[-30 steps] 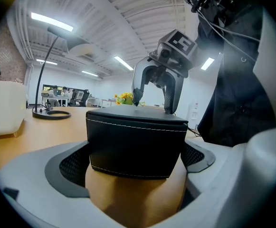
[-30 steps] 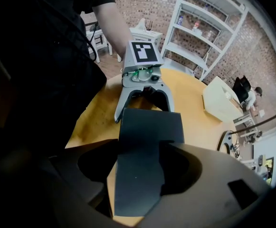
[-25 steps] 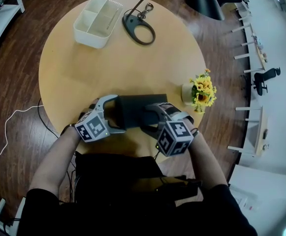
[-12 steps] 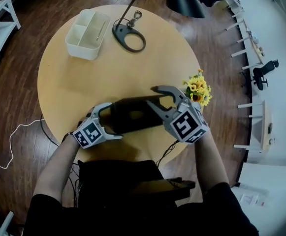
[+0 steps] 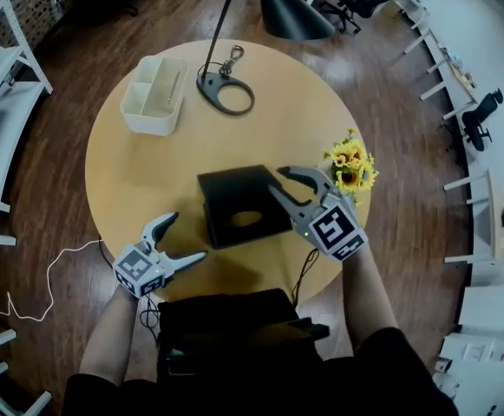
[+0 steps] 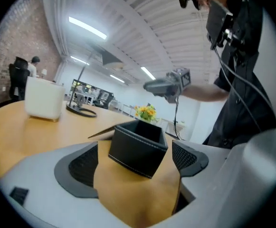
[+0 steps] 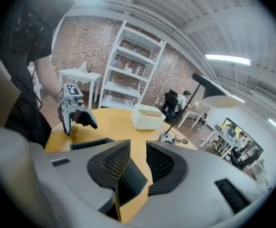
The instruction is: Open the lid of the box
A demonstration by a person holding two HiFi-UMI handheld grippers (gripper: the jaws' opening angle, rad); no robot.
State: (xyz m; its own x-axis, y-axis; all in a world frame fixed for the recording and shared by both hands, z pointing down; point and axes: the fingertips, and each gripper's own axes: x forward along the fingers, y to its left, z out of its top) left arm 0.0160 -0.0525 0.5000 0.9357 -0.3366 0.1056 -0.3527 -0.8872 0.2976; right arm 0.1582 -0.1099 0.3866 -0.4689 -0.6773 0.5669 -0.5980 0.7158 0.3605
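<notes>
The black box (image 5: 234, 199) stands in the middle of the round wooden table (image 5: 139, 172); in the left gripper view the box (image 6: 140, 146) is open at the top, its lid flap (image 6: 104, 132) sticking out to one side. My left gripper (image 5: 186, 237) sits back near the table's front edge, apart from the box, jaws closing on nothing. My right gripper (image 5: 276, 183) hovers at the box's right edge with its jaws closing. In the right gripper view the black lid (image 7: 130, 177) shows in the gap between the pads (image 7: 114, 163), and I cannot tell whether they touch it.
A white divided tray (image 5: 154, 94) and a black lamp base (image 5: 225, 94) stand at the back, the lamp shade (image 5: 278, 11) above them. A pot of sunflowers (image 5: 351, 167) is just right of my right gripper. A white cable (image 5: 52, 276) lies on the floor.
The left gripper let go of the box and drew back toward the near-left edge. The right gripper rose to the box's right edge and narrowed. The box now stands open.
</notes>
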